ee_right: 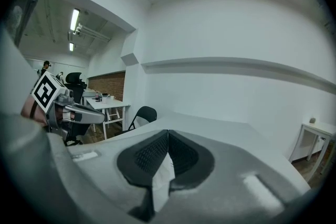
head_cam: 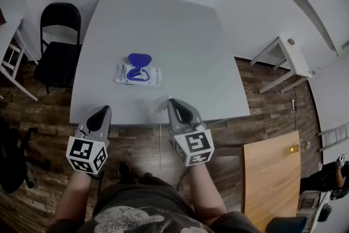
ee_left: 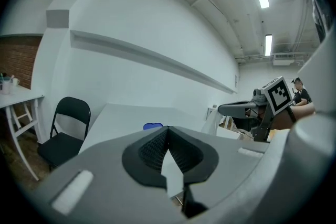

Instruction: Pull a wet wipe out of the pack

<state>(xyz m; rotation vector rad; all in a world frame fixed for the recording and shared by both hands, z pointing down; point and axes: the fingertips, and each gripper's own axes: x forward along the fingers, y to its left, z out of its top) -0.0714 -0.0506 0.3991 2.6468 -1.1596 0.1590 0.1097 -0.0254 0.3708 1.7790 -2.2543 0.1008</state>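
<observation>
Chair: a black folding chair [head_cam: 59, 46] stands at the left edge of the grey table [head_cam: 163, 24].
Left gripper: I see the left gripper [head_cam: 103, 112] over the table's near edge, close to the person's body. Its jaws are pressed together with nothing between them, only the tabletop showing through the gap below the pads.
Pack: the wet wipe pack [head_cam: 139, 76] lies flat near the middle of the table, well ahead of both grippers and untouched. Its blue lid [head_cam: 139, 58] is flipped open toward the far side.
Right gripper: the right gripper [head_cam: 172, 102] sits beside the left one, its tip just over the near edge of the table, pointing slightly down.
Right jaws: closed, and as far as I can make out they pinch a thin wet wipe [ee_right: 161, 178], a soft white sheet hanging below the pads.
Far right: a white side table [head_cam: 288, 54] stands by the wall, and a wooden table [head_cam: 271, 172] is nearer the person.
</observation>
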